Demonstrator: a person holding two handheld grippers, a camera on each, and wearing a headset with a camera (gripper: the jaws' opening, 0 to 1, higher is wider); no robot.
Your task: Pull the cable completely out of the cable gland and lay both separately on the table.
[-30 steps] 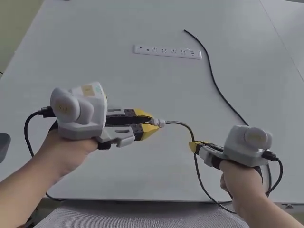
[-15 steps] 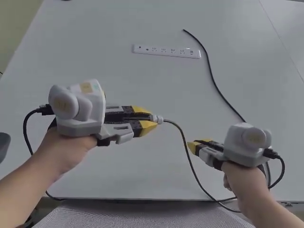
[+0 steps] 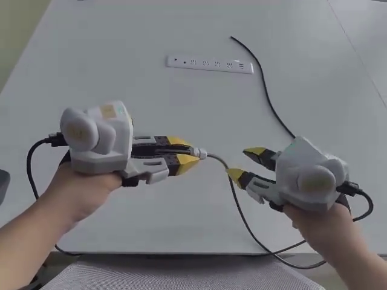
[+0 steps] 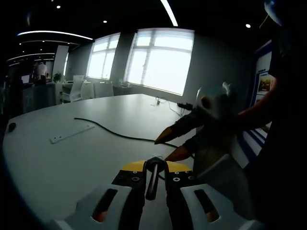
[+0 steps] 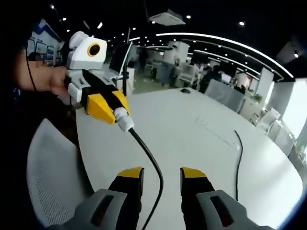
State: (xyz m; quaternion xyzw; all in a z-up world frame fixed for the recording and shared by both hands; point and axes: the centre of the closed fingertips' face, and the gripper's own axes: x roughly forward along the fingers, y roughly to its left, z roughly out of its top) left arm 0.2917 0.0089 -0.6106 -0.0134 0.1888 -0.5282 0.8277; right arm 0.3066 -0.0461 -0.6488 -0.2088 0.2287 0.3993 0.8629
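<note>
My left gripper (image 3: 195,156) is held above the table, shut on a small white cable gland (image 3: 201,154). A thin dark cable (image 3: 234,196) leaves the gland and drops past the table's front edge. My right gripper (image 3: 245,164) stands open just to the right of the gland, with the cable running between its yellow-tipped jaws, untouched. In the right gripper view the cable (image 5: 151,160) passes between my own jaws (image 5: 161,174), and the left gripper (image 5: 116,115) holds the gland (image 5: 124,122). In the left gripper view the gland (image 4: 155,165) sits between the shut jaws, and the right gripper (image 4: 175,143) faces it.
A white power strip (image 3: 210,63) lies at the back of the grey table (image 3: 121,72). Its black lead (image 3: 266,99) curves toward the right front. A grey chair seat (image 5: 48,172) sits below the near table edge. Black gripper leads hang by both hands.
My right gripper has let go of the cable, opened wide and moved up and left toward the gland. The left gripper has stayed put, holding the gland.
</note>
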